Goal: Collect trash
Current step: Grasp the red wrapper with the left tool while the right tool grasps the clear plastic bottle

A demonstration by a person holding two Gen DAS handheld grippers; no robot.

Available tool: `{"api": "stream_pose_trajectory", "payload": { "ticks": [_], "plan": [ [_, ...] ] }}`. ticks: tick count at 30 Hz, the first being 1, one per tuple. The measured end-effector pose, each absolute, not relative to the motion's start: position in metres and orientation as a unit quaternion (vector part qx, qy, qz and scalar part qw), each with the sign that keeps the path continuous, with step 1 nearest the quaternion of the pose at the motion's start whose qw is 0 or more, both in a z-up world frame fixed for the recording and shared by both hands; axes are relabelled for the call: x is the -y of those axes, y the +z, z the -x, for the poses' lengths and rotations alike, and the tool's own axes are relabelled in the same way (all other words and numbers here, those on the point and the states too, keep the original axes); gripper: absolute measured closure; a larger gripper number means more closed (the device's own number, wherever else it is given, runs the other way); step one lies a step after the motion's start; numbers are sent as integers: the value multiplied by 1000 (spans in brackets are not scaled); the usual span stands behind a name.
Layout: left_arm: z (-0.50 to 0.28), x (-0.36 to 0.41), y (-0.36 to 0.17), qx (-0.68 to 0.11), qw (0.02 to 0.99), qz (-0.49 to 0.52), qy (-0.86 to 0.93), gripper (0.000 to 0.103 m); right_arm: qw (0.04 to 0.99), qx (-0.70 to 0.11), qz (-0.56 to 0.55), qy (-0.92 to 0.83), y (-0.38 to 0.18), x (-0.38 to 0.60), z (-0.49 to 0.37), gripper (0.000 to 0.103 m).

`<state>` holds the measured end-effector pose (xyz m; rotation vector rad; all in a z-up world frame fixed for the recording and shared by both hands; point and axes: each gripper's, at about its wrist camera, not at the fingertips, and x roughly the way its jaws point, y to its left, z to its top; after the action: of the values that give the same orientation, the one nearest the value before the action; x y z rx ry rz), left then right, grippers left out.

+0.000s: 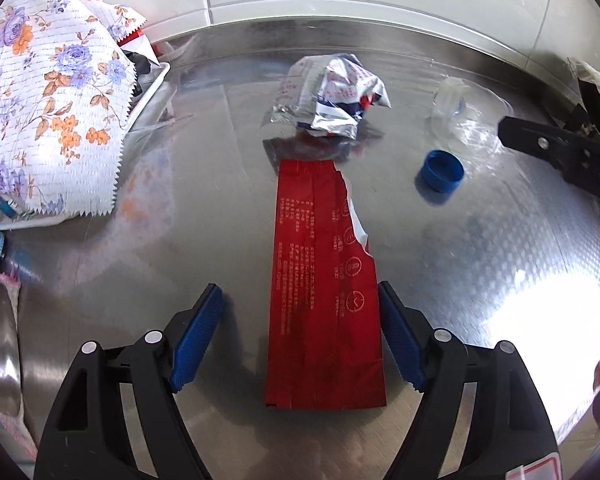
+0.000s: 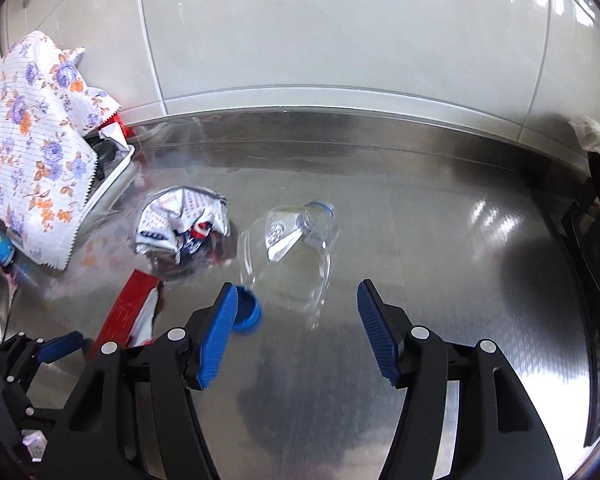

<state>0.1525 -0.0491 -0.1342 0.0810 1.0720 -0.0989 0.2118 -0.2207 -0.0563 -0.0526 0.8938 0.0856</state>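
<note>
Flat between the spread jaws of the left gripper (image 1: 300, 340) lies a torn red wrapper (image 1: 324, 300), frame centre. Right gripper (image 2: 296, 332), jaws apart, faces a clear bottle (image 2: 296, 248); blue cap (image 2: 246, 310) beside its left pad.

Right gripper (image 2: 296, 300) agape over clear bottle (image 2: 296, 240) (possibly crushed), blue cap (image 2: 247, 312) beside.

1. A torn red wrapper (image 1: 324, 300) lies flat on the steel.
2. A crumpled white-and-silver wrapper (image 1: 332, 96) sits just beyond it.
3. A blue cap (image 1: 442, 170) lies near a clear, uncapped bottle (image 2: 292, 248) on its side.
</note>
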Motion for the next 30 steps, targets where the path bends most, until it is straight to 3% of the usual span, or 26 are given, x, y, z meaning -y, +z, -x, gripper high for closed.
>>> {"api": "stream_pose_trajectory", "payload": {
  "ticks": [11, 16, 19, 30],
  "plan": [
    [-180, 36, -134, -506, 861, -35, -42, 26, 893, -446, 44, 22, -87, 227, -260, 42],
    [-184, 28, -134, -502, 863, -33, -37, 34, 895, -444, 48, 23, -91, 227, -269, 87],
    [-184, 23, -132, -498, 866, -34, -36, 51, 896, -442, 43, 23, -90, 229, -271, 95],
    [-180, 18, -124, -492, 869, -30, -42, 71, 900, -432, 50, 27, -79, 233, -261, 95]
  ]
}}
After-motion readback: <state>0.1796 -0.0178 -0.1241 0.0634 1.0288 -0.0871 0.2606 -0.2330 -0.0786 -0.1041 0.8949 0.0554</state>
